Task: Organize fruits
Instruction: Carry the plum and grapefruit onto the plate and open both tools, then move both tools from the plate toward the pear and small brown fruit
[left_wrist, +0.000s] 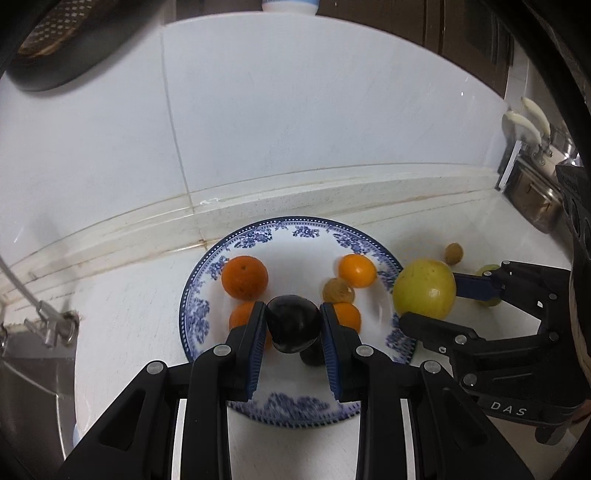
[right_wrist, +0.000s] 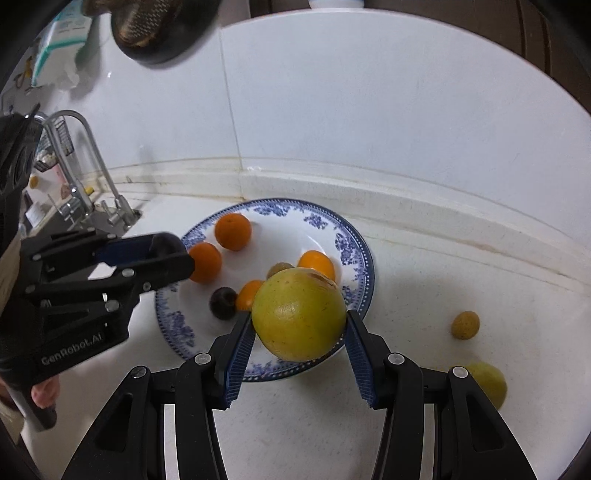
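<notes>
A blue-and-white plate (left_wrist: 192, 295) (right_wrist: 356, 258) on the white counter carries several oranges (left_wrist: 244, 277) (right_wrist: 232, 230), a brown longan (left_wrist: 338, 290) (right_wrist: 279, 268) and a dark plum (right_wrist: 222, 302). Over the plate's near side, my left gripper (left_wrist: 293, 314) (right_wrist: 177, 254) is shut on another dark plum (left_wrist: 293, 330) (right_wrist: 162, 242). My right gripper (right_wrist: 298, 323) (left_wrist: 432, 301) is shut on a large yellow-green fruit (right_wrist: 295, 306) (left_wrist: 424, 288), which hangs over the plate's right rim.
A loose longan (right_wrist: 465, 325) (left_wrist: 453, 253) and a green fruit (right_wrist: 487, 382) lie on the counter right of the plate. A faucet (right_wrist: 85, 166) and sink (left_wrist: 33, 369) sit at the left. The tiled wall rises close behind. Knife handles (left_wrist: 528, 122) stand far right.
</notes>
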